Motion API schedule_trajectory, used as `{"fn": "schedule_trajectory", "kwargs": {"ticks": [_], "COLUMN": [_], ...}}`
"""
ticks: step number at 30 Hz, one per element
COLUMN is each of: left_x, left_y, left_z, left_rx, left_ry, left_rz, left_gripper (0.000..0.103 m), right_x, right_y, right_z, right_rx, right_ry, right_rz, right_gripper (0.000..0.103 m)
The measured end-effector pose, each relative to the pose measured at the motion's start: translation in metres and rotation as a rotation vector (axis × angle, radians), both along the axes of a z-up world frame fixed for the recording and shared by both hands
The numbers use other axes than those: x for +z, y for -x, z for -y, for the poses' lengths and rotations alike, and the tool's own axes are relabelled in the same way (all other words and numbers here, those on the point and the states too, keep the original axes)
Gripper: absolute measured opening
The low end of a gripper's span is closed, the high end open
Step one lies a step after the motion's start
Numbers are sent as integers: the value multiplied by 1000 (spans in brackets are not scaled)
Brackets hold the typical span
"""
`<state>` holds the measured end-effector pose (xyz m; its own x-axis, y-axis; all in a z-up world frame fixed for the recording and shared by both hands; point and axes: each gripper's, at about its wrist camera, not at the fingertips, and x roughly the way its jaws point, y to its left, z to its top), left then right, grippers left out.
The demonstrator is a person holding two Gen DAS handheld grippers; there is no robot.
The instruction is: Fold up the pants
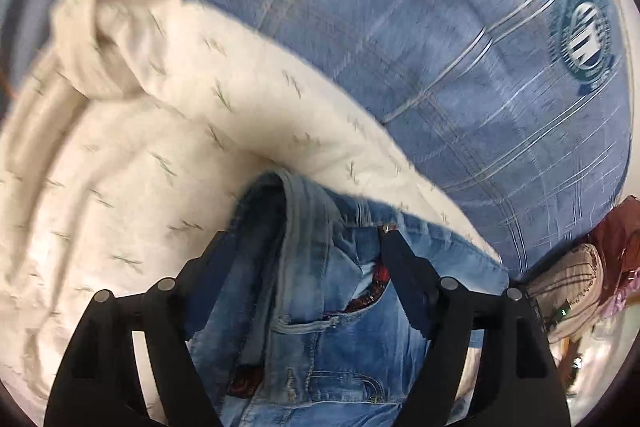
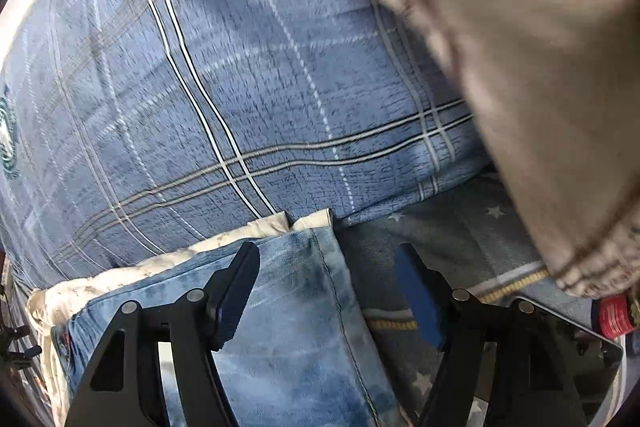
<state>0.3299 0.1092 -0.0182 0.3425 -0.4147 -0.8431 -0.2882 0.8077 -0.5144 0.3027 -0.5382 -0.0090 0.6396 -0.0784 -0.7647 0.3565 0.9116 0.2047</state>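
Observation:
Light blue jeans [image 1: 320, 307] lie bunched between the fingers of my left gripper [image 1: 304, 243], waistband and pocket showing, a folded edge sticking up. The jaws stand open around the denim; no clamping shows. In the right wrist view a flat folded jeans leg [image 2: 296, 307] with its hem lies under my right gripper [image 2: 328, 259], which is open; its left finger [image 2: 236, 291] rests over the denim, its right finger [image 2: 420, 299] hangs beside the hem.
A cream patterned garment [image 1: 160, 131] lies under and left of the jeans, its edge also in the right wrist view [image 2: 120, 275]. A blue plaid bedspread [image 2: 240, 75] covers the bed. A beige cloth [image 2: 540, 67] hangs at right. A red item [image 2: 612, 315] sits at the far right.

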Motion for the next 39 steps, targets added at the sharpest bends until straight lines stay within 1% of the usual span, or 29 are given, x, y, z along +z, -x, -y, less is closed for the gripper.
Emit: {"fn": "schedule_trajectory", "kwargs": {"ticks": [2, 4, 5, 6, 7, 8, 9, 10, 11, 14, 15, 17, 19, 22, 24, 27, 29, 31, 33, 34, 35, 37, 38, 39], "left_x": [-17, -33, -41, -47, -49, -46, -43, -38, -30, -2, 7, 23, 39, 62, 74, 82, 80, 74, 56, 41, 27, 2, -11, -20], "left_y": [-5, -9, -12, -14, -17, -17, -18, -16, -13, 1, 7, 21, 36, 66, 85, 120, 149, 175, 201, 208, 218, 231, 236, 241], "left_z": [8, 23, 28, 31, 35, 36, 37, 37, 35, 38, 31, 35, 34, 29, 29, 32, 34, 34, 32, 34, 33, 31, 27, 19], "left_rx": [-15, -27, -31, -33, -30, -28, -38, -39, -29, -32, -35, -42, -48, -57, -69, -96, -115, -137, -148, -154, -166, -179, -186, -178], "left_ry": [44, 57, 64, 66, 50, 31, 25, 23, 16, -14, -19, -42, -40, -33, -41, -27, -6, -1, 14, 7, -6, -25, -17, 19], "left_rz": [-39, -73, -93, -105, -111, -94, -91, -85, -68, 1, 22, 60, 89, 141, 181, 228, 250, 256, 238, 211, 179, 109, 61, 29], "left_gripper": [76, 76, 76, 73, 56, 41, 24, 19, 16, 15, 15, 15, 15, 15, 16, 16, 16, 18, 21, 22, 23, 23, 23, 21], "right_x": [-9, -21, -24, -25, -25, -21, -14, -4, 8, 38, 47, 61, 75, 82, 84, 74, 65, 46, 28, 11, 1, -25, -34, -38], "right_y": [-16, -25, -27, -29, -32, -30, -27, -21, -12, 14, 23, 38, 61, 89, 120, 166, 201, 239, 272, 291, 300, 322, 327, 334], "right_z": [4, 6, 5, 0, -3, -10, -16, -22, -27, -30, -31, -32, -37, -41, -46, -51, -50, -50, -51, -52, -53, -59, -63, -68], "right_rx": [-16, -25, -9, 20, 33, 40, 53, 66, 68, 63, 61, 56, 56, 63, 70, 70, 63, 42, 20, -3, -16, -46, -60, -70], "right_ry": [-26, -88, -112, -120, -98, -53, -17, 15, 40, 31, 37, 47, 54, 51, 37, -9, -43, -71, -101, -103, -98, -78, -71, -72], "right_rz": [-21, -32, -26, -19, -27, -26, -11, 12, 44, 109, 118, 132, 163, 201, 235, 281, 307, 316, 308, 284, 256, 160, 134, 121], "right_gripper": [73, 73, 68, 34, 10, 2, 2, 2, 2, 2, 2, 2, 2, 2, 2, 2, 2, 2, 2, 2, 3, 8, 8, 9]}}
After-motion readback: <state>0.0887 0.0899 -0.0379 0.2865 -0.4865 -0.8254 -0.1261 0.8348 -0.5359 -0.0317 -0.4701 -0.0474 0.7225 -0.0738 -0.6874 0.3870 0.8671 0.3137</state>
